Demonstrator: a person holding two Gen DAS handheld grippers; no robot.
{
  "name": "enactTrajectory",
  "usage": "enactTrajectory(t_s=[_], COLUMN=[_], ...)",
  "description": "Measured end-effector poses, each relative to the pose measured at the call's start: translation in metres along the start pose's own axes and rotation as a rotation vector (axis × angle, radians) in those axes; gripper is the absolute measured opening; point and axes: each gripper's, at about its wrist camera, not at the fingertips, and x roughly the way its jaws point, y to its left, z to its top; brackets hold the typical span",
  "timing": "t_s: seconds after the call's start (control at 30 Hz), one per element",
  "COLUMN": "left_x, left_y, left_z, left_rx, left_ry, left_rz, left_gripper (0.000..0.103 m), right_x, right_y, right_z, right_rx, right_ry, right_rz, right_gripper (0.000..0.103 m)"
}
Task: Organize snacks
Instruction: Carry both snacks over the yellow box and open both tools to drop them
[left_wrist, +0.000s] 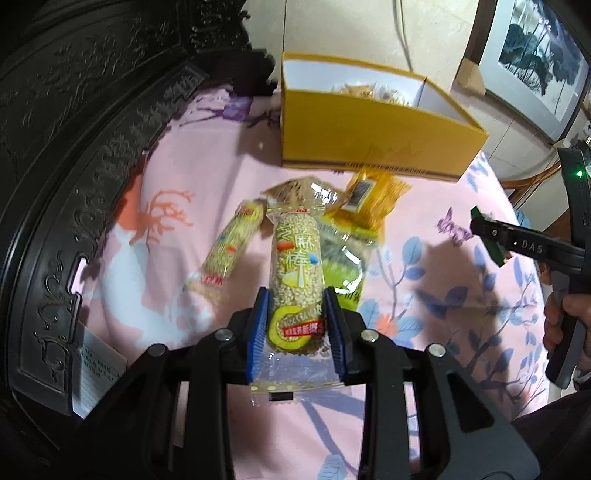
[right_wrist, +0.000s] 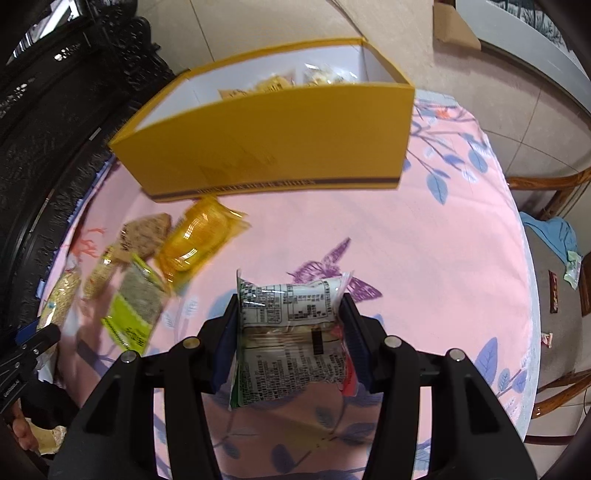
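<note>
Left wrist view: fisheye mounted behind the left gripper (left_wrist: 297, 325), looking forward and steeply down along its blue-padded fingers, close over the pink floral tablecloth (left_wrist: 207, 166). Faces the open yellow cardboard box (left_wrist: 369, 136), with the dark carved wooden furniture (left_wrist: 74, 147) at left.

Right wrist view: same mount behind the right gripper (right_wrist: 291, 332), also tilted down, close to the cloth, box straight ahead.

Shared: box, cloth, the loose snack packets (right_wrist: 147, 266) before the box. Each view catches the other gripper at its edge.

Box (right_wrist: 266, 140) showing yellow walls, white inside; worktop cloth (right_wrist: 388, 229) showing pink with blue leaves, purple butterflies; snack stick (left_wrist: 295, 273) showing beige grains, clear wrapper.
</note>
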Motion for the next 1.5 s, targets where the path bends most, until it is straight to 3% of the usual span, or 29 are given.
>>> enactTrajectory(t_s=[0.4, 0.67, 0.93, 1.17, 1.37, 1.4, 1.43, 1.47, 1.5], left_x=[-0.017, -0.024, -0.026, -0.009, 0.003, 0.005, 0.01, 0.013, 0.012], left_y=[-0.02, -0.037, -0.048, -0.056, -0.064, -0.065, -0.068, -0.071, -0.071], left_z=[0.043, 0.092, 0.179, 0.24, 0.27, 0.273, 0.278, 0.282, 0.285], left_rx=[0.031, 0.064, 0.091, 0.107, 0.123, 0.125, 0.133, 0.137, 0.124], left_ry=[-0.104, -0.198, -0.329, -0.359, -0.373, -0.373, -0.371, -0.366, -0.396], left_rz=[-0.048, -0.095, -0.116, -0.112, -0.106, -0.105, -0.09, -0.055, 0.017], left_gripper=[0.03, 0.03, 0.03, 0.03, 0.03, 0.042, 0.063, 0.098, 0.101], right_x=[-0.043, -0.066, -0.08, -0.073, -0.06, -0.055, -0.049, -0.046, -0.043], right_y=[0.02, 0.024, 0.025, 0.029, 0.034, 0.034, 0.035, 0.035, 0.034], right_z=[0.023, 0.047, 0.111, 0.172, 0.207, 0.214, 0.22, 0.222, 0.226], right_rx=[-0.016, -0.033, -0.079, -0.143, -0.161, -0.162, -0.16, -0.149, -0.122], right_ry=[-0.1, -0.179, -0.312, -0.392, -0.413, -0.406, -0.396, -0.395, -0.395], right_rz=[0.069, 0.076, 0.056, 0.017, 0.006, 0.013, -0.006, -0.05, -0.114], right_gripper=[0.053, 0.053, 0.053, 0.053, 0.054, 0.058, 0.064, 0.074, 0.083])
